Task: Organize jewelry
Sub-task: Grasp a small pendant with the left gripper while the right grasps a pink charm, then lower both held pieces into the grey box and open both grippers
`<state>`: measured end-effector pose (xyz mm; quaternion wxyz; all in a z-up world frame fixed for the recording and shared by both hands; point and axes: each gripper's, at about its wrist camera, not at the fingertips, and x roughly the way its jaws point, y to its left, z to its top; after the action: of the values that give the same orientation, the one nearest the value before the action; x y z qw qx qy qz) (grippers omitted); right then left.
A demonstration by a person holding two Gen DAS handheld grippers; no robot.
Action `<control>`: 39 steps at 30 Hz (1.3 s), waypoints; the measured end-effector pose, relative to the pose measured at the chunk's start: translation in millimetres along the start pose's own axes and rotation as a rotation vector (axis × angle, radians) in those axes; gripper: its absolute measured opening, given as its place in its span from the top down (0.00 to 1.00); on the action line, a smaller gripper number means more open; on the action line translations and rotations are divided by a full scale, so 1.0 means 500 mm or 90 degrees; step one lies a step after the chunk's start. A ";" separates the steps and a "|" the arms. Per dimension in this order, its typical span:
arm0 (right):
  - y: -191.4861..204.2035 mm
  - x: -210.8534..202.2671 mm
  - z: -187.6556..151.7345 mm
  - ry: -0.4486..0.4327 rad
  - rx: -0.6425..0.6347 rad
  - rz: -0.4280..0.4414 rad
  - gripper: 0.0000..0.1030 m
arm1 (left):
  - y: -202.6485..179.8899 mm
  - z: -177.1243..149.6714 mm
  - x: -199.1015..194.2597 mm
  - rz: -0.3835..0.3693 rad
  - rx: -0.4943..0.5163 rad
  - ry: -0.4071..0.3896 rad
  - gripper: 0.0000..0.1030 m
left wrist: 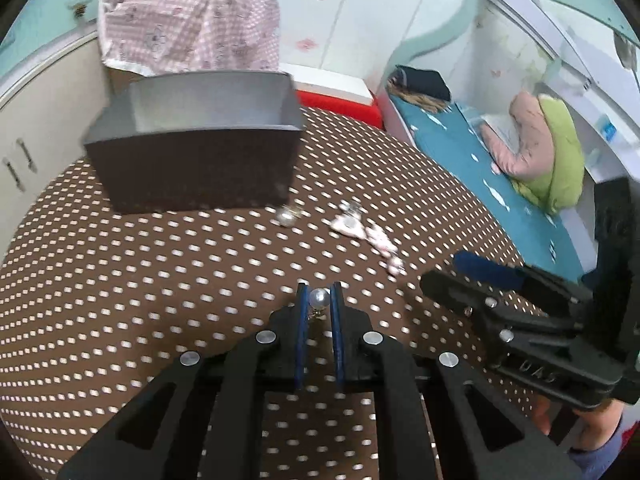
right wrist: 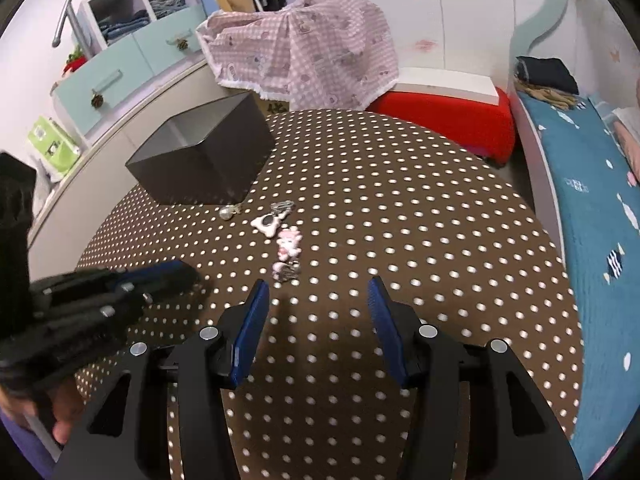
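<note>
My left gripper is shut on a pearl earring, held just above the brown dotted tablecloth. A second pearl earring lies by the near corner of the open dark box. Beside it lie a white charm, a pink figure charm and a small clip. Just short of that clip my right gripper hovers open, with nothing between its blue pads. In the right wrist view the left gripper shows blurred at the left.
A pink checked cloth covers something behind the table. A red stool stands at the far right edge, with a bed in teal bedding beyond it. Cabinets line the left side. The right gripper reaches in from the right of the left wrist view.
</note>
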<state>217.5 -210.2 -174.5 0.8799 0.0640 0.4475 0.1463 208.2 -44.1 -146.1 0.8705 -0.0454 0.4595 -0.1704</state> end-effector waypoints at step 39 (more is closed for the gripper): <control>0.142 -0.092 0.183 -0.089 -0.062 0.050 0.85 | 0.101 0.160 -0.140 -0.088 -0.068 -0.076 0.91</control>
<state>251.2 -155.5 -67.6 0.9046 0.0490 0.3744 0.1976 249.8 20.9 -57.0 0.8788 -0.1334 0.4113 -0.2019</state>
